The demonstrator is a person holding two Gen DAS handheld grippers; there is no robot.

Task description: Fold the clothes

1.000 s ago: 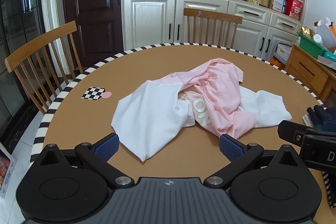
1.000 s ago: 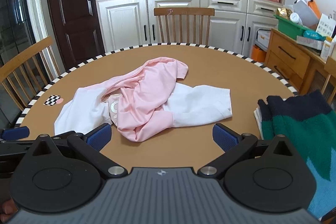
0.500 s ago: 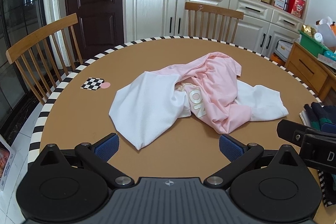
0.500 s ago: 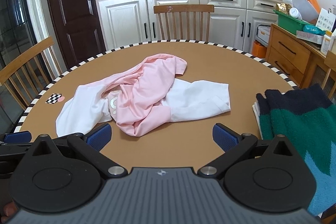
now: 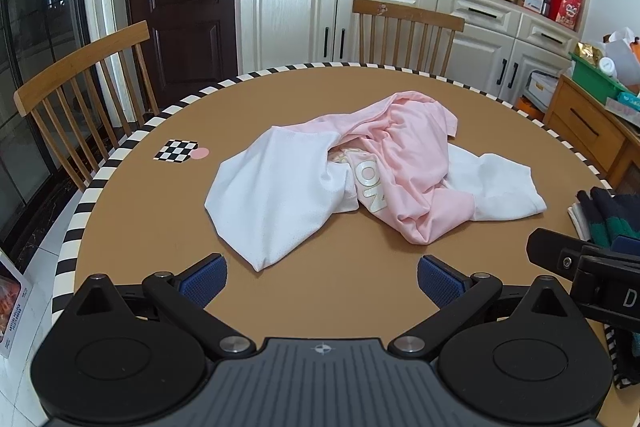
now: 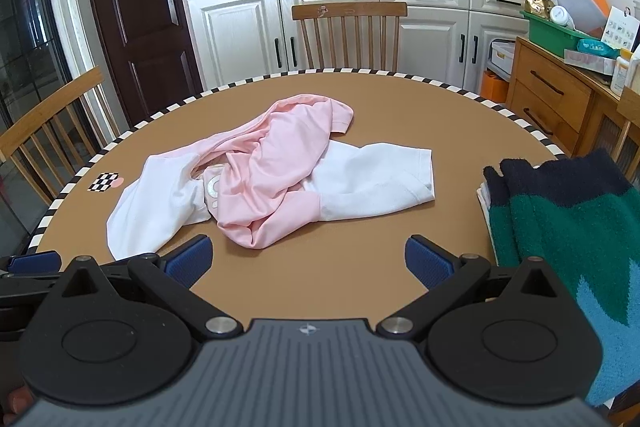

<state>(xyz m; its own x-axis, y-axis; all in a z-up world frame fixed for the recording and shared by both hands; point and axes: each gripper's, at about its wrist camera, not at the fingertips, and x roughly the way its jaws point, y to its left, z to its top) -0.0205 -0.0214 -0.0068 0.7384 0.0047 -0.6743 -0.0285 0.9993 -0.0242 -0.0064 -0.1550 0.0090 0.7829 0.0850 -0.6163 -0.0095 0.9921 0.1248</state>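
Note:
A crumpled pink and white shirt (image 5: 372, 171) lies in a heap in the middle of the round brown table (image 5: 320, 95); it also shows in the right wrist view (image 6: 276, 175). My left gripper (image 5: 320, 281) is open and empty, hovering above the table's near edge just short of the shirt's white corner. My right gripper (image 6: 308, 263) is open and empty, also short of the shirt, and part of it shows at the right of the left wrist view (image 5: 588, 267).
A folded dark blue, green and teal knit (image 6: 572, 227) lies on the table's right side. A checkered marker (image 5: 177, 150) sits at the left. Wooden chairs (image 5: 408, 27) stand behind and left (image 5: 80, 91). White cabinets and a wooden dresser (image 6: 560, 99) line the room.
Both grippers have drawn back and risen slightly, so the shirt sits a little farther away in view. The shirt has not moved. Both stay open.

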